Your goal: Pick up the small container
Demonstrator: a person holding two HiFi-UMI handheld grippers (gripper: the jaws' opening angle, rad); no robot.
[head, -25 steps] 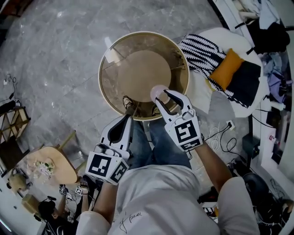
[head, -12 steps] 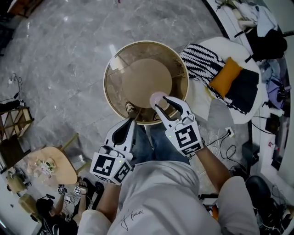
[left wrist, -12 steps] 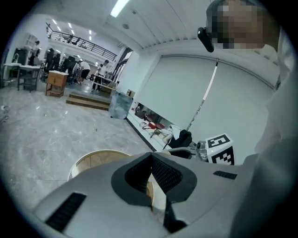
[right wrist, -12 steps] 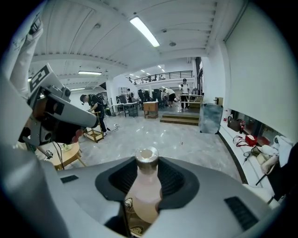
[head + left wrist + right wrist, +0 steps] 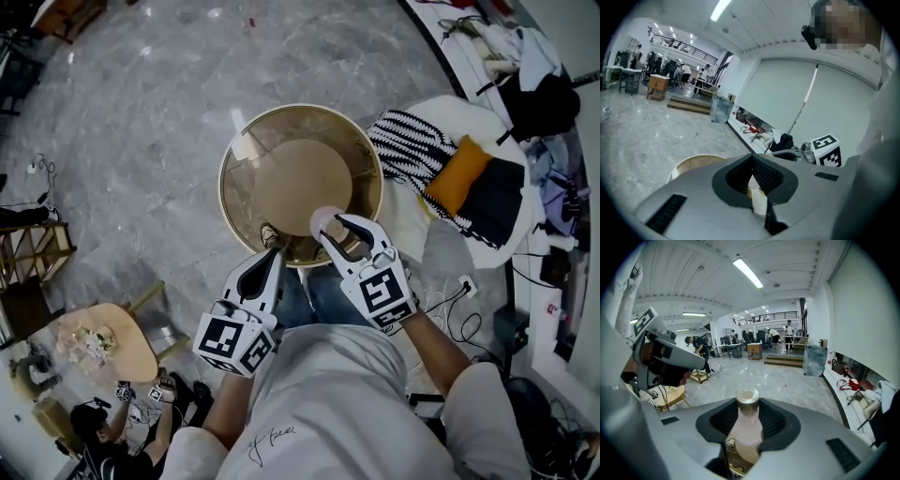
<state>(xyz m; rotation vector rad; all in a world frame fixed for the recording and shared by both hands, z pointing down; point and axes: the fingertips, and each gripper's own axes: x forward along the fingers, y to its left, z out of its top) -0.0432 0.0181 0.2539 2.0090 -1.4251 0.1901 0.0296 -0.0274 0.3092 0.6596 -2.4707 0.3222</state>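
The right gripper (image 5: pixel 333 230) was clamped on the container (image 5: pixel 746 427), a pale pink bottle, at frame centre over the lower rim of the table (image 5: pixel 228 169). The left gripper (image 5: pixel 272 255) was closed and empty. The container was judged light, rigid, smooth and possibly slippery. Grip the wide body, not the neck.

small container (image 5: pixel 325 221) over rim of round table (image 5: pixel 228 192), armchair (image 5: pixel 445 97) right

We look steeply down from the head onto the left gripper (image 5: pixel 271 253) and right gripper (image 5: pixel 334 229); their cameras peer closely along the jaws; all views share the grey marble floor (image 5: pixel 122 122).
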